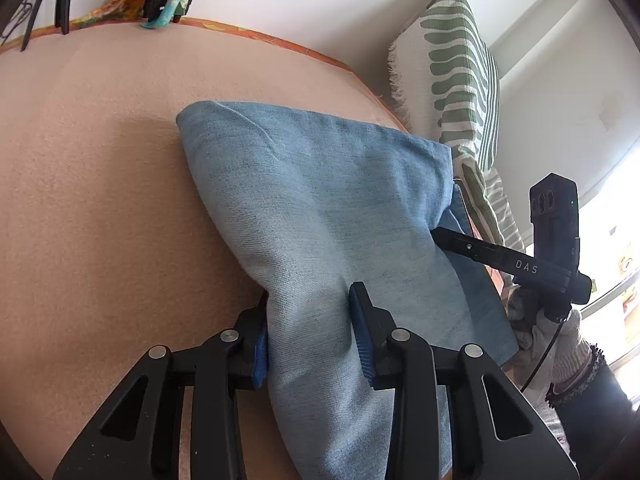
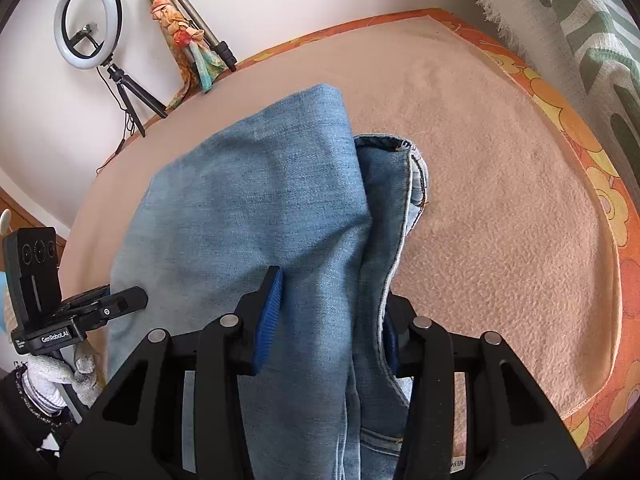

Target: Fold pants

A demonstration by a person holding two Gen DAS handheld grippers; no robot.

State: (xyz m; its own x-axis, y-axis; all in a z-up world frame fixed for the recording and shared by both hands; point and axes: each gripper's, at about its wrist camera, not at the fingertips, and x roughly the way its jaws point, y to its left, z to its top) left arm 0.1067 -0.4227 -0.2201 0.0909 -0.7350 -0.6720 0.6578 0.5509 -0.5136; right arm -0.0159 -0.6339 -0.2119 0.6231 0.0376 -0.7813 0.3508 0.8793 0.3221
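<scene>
The right gripper (image 2: 326,320) is clamped on a bunched fold of the light blue pants (image 2: 256,200), its blue-padded fingers (image 2: 268,316) pressing the denim from either side. The pants lie folded over on a pink blanket (image 2: 500,220), with the waistband (image 2: 412,168) peeking out on the right. At the near left, the left gripper (image 2: 120,304), held in a gloved hand (image 2: 60,372), touches the pants' edge. Far left, a ring light (image 2: 88,20) and a tripod (image 2: 196,20) wrapped in a scarf (image 2: 180,36) stand against the wall. A green-striped throw (image 2: 580,20) hangs at the far right.
</scene>
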